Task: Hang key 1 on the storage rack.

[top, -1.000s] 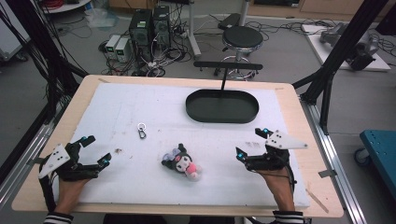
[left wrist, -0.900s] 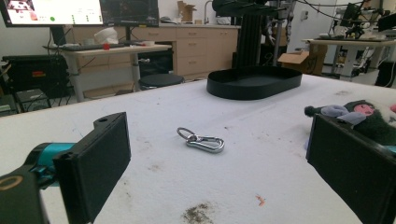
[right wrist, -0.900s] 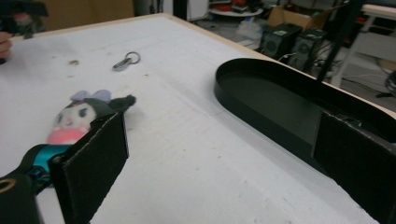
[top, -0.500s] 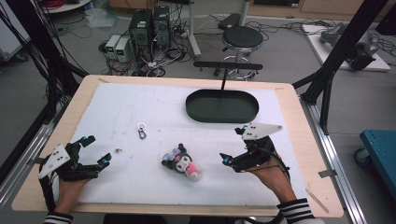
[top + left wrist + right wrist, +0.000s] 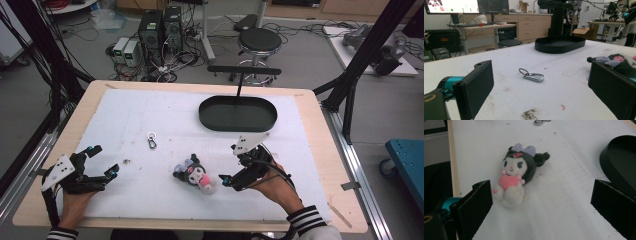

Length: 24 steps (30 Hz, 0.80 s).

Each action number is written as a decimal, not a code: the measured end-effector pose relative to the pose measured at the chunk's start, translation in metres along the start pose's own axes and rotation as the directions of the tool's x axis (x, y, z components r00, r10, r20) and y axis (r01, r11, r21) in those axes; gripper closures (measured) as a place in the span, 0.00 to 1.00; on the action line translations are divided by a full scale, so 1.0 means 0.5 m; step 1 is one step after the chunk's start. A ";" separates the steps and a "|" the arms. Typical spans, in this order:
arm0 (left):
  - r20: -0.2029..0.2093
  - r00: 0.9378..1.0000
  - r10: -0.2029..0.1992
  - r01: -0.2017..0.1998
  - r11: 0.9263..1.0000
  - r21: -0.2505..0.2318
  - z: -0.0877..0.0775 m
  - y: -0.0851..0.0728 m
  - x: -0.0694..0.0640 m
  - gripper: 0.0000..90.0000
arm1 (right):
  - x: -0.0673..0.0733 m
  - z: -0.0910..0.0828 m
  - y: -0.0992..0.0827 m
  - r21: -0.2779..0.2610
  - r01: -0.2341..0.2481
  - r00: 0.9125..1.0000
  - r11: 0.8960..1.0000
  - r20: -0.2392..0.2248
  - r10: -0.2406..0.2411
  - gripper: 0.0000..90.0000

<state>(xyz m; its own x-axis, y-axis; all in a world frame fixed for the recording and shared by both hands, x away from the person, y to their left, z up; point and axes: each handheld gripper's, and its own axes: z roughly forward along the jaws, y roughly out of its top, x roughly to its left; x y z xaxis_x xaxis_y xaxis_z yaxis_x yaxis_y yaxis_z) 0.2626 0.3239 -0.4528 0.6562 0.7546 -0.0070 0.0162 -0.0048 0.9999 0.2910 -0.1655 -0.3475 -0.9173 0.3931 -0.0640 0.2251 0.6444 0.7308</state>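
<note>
A small black and white plush toy (image 5: 196, 174) holding a pink heart lies on the white mat, near the front middle. My right gripper (image 5: 229, 164) stands open just to the right of it, jaws pointing at it. In the right gripper view the plush toy (image 5: 516, 175) lies ahead of the wide-apart jaws, toward the left one, not between them. My left gripper (image 5: 105, 161) rests open at the front left with nothing in it. A silver carabiner keyring (image 5: 151, 140) lies on the mat ahead of it; in the left gripper view the keyring (image 5: 531, 75) is beyond the jaws.
A black oval tray (image 5: 238, 113) sits at the back right of the mat, with a black stand behind it. The tray (image 5: 621, 162) is close to the right jaw in the right gripper view. Dirt specks mark the mat (image 5: 530, 113) near the left gripper.
My right gripper has moved left and turned toward the plush toy, ending close beside it. The left gripper has stayed in place.
</note>
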 end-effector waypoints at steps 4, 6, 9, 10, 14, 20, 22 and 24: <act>-0.002 1.000 0.001 -0.001 1.000 -0.001 0.000 0.000 0.000 0.08 | 0.006 0.017 0.007 0.025 0.016 0.999 1.000 -0.030 -0.015 0.03; 0.000 1.000 -0.001 0.001 1.000 0.000 0.000 0.000 0.000 0.08 | 0.010 0.025 0.009 0.040 0.019 0.999 0.999 -0.046 -0.017 0.03; -0.001 1.000 -0.001 0.001 1.000 -0.001 0.000 0.000 0.000 0.08 | 0.014 0.034 0.011 0.055 0.029 0.998 0.998 -0.062 -0.026 0.03; -0.001 1.000 -0.001 0.001 1.000 -0.001 0.000 0.000 0.000 0.08 | 0.018 0.043 0.013 0.067 0.040 0.997 0.997 -0.074 -0.035 0.03; -0.002 1.000 0.002 -0.002 1.000 -0.001 0.000 0.000 0.000 0.08 | 0.026 0.060 0.018 0.096 0.058 0.995 0.994 -0.090 -0.050 0.03; -0.002 1.000 0.002 -0.002 1.000 0.000 0.000 0.000 0.000 0.08 | 0.041 0.090 0.024 0.176 0.099 0.992 0.979 -0.095 -0.083 0.04; -0.001 1.000 0.004 -0.004 1.000 -0.001 0.000 0.000 0.000 0.08 | 0.046 0.101 0.024 0.204 0.101 0.991 0.974 -0.106 -0.081 0.04; -0.002 1.000 0.004 -0.004 1.000 0.000 0.000 0.000 0.000 0.08 | 0.050 0.112 0.025 0.221 0.103 0.990 0.970 -0.120 -0.078 0.04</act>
<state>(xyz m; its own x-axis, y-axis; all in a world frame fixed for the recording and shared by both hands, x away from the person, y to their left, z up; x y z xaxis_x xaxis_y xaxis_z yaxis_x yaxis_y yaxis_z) 0.2625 0.3238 -0.4528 0.6550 0.7556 -0.0030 0.0138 -0.0079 0.9999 0.2895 -0.1110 -0.3783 -0.9647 0.2603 -0.0391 0.1963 0.8105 0.5520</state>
